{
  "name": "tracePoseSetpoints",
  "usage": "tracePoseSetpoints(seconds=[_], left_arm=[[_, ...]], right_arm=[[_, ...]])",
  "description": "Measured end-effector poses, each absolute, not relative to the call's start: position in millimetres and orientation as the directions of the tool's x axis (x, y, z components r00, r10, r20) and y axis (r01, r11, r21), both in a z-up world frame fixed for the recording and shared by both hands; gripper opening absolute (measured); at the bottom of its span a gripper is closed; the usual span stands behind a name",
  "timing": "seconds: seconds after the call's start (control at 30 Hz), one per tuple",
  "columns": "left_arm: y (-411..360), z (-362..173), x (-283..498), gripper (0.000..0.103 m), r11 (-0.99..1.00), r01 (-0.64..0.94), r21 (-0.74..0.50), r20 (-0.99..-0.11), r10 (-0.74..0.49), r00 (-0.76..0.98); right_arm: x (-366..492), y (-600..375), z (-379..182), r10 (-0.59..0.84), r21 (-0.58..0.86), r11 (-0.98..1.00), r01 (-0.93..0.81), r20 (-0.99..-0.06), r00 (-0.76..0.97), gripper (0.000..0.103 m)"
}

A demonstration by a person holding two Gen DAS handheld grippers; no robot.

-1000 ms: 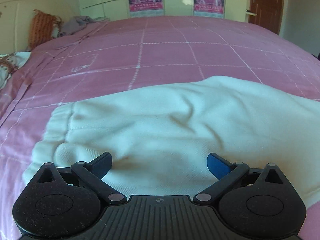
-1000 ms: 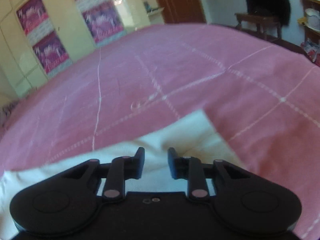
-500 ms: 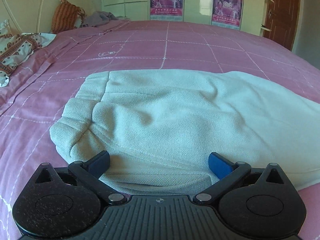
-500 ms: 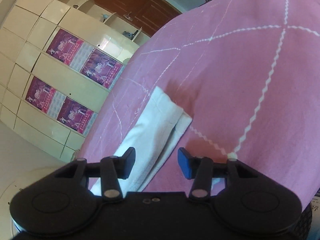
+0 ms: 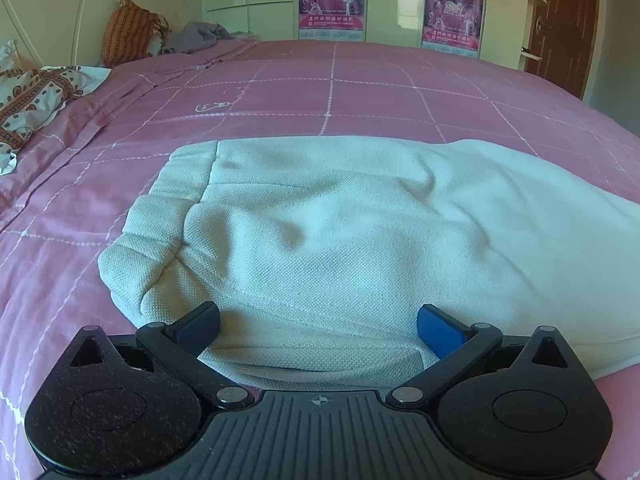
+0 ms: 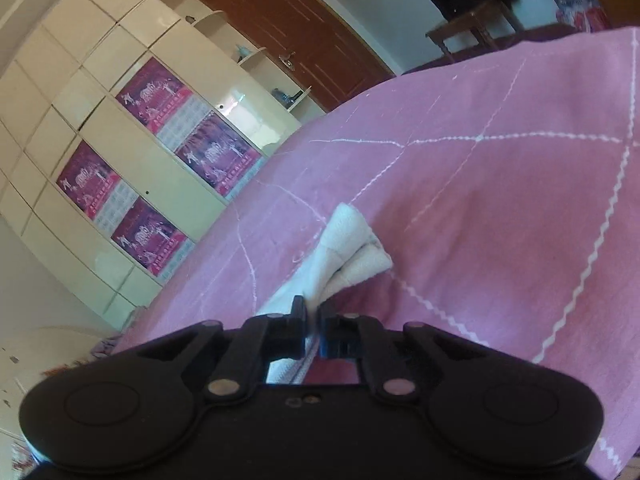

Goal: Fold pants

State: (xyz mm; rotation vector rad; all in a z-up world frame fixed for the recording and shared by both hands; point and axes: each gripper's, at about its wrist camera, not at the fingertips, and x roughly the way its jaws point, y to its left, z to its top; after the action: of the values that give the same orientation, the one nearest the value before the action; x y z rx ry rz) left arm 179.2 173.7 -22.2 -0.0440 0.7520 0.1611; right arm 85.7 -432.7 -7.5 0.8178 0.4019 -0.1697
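Note:
Cream-white pants (image 5: pixel 360 240) lie flat on the pink bedspread (image 5: pixel 332 92), waistband (image 5: pixel 160 220) to the left. My left gripper (image 5: pixel 318 318) hovers at the pants' near edge, open wide, with the folded cloth edge lying between its blue-padded fingers (image 5: pixel 434 322). In the right wrist view the pants' leg end (image 6: pixel 356 248) stretches away over the bedspread (image 6: pixel 500 220). My right gripper (image 6: pixel 313 312) is rolled to one side. Its jaws are closing to a narrow slit, pinching the white cloth of the leg.
A patterned pillow (image 5: pixel 28 100), an orange cushion (image 5: pixel 128 32) and grey clothing (image 5: pixel 196 36) lie at the bed's far left. Cream wardrobes with posters (image 5: pixel 332 0) and a brown door (image 5: pixel 560 20) stand beyond. A wooden table (image 6: pixel 472 20) stands past the bed's far corner.
The left gripper dropped a little and settled at the pants' near edge, still open. The right gripper rolled, moved along the leg and its jaws closed on the white cloth.

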Motion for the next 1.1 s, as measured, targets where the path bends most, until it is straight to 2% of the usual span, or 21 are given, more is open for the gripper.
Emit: tracePoseSetpoints(seconds=[0.03,0.07,0.1,0.17,0.37,0.6,0.9,1.1], left_arm=[[173.8,-22.5,178.8,0.103,0.987,-0.162,0.017,-0.682,0.13,0.72],[173.9,-22.3,178.5,0.103,0.987,-0.162,0.016,-0.681,0.13,0.721],[174.1,-22.4,177.9,0.103,0.987,-0.163,0.015,-0.68,0.13,0.721],[173.9,-23.0,177.7,0.103,0.986,-0.164,0.015,-0.678,0.131,0.724],[173.3,-24.2,175.8,0.103,0.986,-0.165,0.016,-0.669,0.134,0.731],[173.8,-24.2,174.3,0.103,0.986,-0.164,0.015,-0.662,0.133,0.738],[175.5,-25.2,176.3,0.103,0.986,-0.166,0.006,-0.65,0.129,0.749],[177.1,-25.8,176.9,0.103,0.987,-0.163,-0.007,-0.642,0.121,0.757]], right_arm=[[98.5,-437.7,-25.5,-0.001,0.637,0.66,0.399,-0.53,0.848,0.004],[101.8,-446.1,-45.6,0.036,0.68,0.589,0.437,-0.562,0.826,0.002],[99.2,-449.5,-49.6,0.04,0.712,0.555,0.43,-0.539,0.841,0.003],[98.9,-441.0,-42.5,0.015,0.68,0.595,0.429,-0.543,0.84,0.006],[95.1,-443.9,-47.9,0.029,0.692,0.585,0.424,-0.54,0.841,0.004],[110.0,-433.9,-35.3,-0.009,0.626,0.626,0.465,-0.591,0.807,0.005],[138.9,-408.1,-7.1,-0.12,0.439,0.713,0.547,-0.693,0.711,0.008],[152.7,-391.0,12.9,-0.184,0.353,0.748,0.562,-0.703,0.687,0.007]])
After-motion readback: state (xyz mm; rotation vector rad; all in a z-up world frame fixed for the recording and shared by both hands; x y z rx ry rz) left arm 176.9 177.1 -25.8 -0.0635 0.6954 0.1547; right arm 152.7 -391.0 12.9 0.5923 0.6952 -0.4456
